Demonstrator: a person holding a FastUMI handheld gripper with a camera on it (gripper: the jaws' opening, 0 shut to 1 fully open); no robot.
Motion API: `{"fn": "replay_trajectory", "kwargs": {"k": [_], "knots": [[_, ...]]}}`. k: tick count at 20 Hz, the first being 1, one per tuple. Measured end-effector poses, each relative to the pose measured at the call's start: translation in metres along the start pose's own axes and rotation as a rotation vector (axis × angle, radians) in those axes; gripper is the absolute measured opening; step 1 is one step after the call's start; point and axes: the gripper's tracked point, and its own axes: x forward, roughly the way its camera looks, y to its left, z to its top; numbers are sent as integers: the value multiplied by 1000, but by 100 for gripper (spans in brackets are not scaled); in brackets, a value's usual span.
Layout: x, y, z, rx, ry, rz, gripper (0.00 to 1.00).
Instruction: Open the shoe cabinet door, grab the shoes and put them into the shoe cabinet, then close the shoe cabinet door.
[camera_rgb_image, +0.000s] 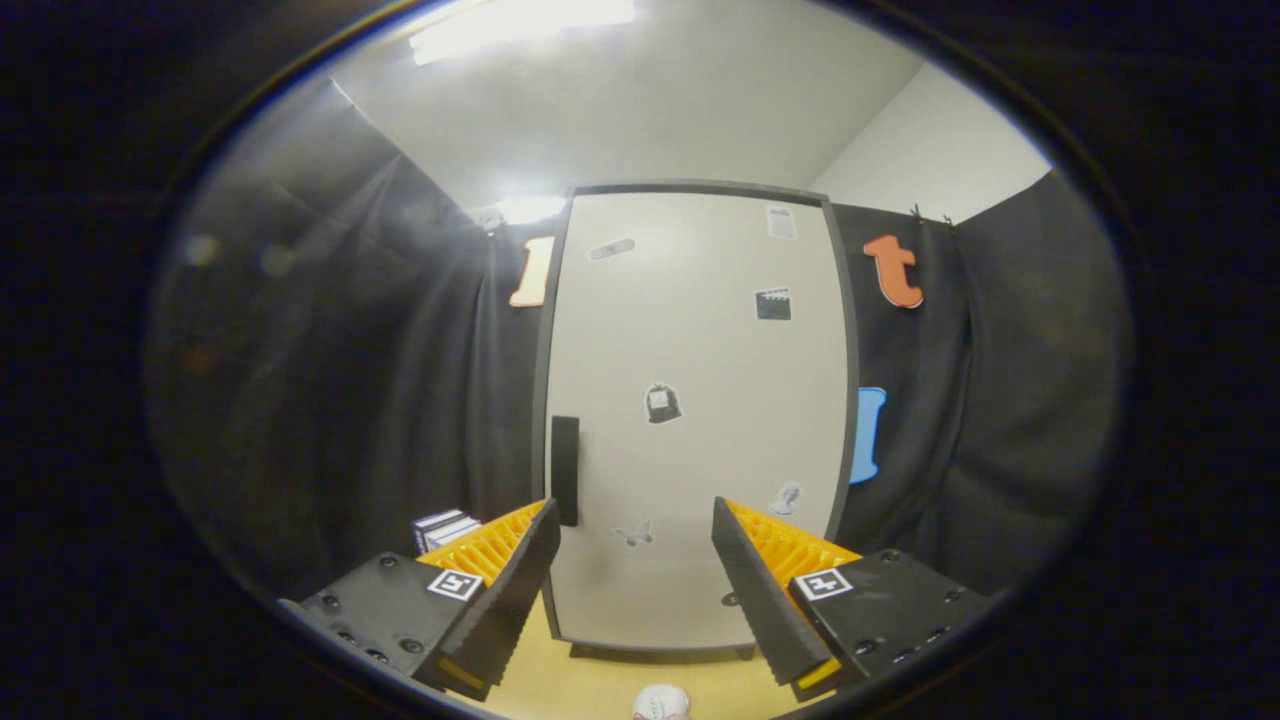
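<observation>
The shoe cabinet (700, 400) stands upright ahead of me, with its pale door shut inside a dark frame and several small stickers on it. A black vertical handle (565, 470) sits on the door's left edge, just above and beside my left fingertip. My gripper (634, 520) is open, with nothing between its fingers, and the door shows through the gap. A white shoe (661, 703) lies on the tan floor below, between the fingers and nearer than the cabinet; only its top shows.
Black cloth walls close in on both sides of the cabinet. A small stack of white and dark boxes (445, 528) sits low at the left, behind my left finger. The tan floor (590, 685) runs from the cabinet's foot toward me.
</observation>
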Motion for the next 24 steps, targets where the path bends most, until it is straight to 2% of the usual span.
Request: {"fn": "replay_trajectory", "kwargs": {"k": [4,10,18,24], "knots": [[10,19,-6,20,19,67,97],[48,50,-22,66,45,107,97],[137,81,-43,71,33,15,97],[175,85,-57,58,49,-41,93]]}}
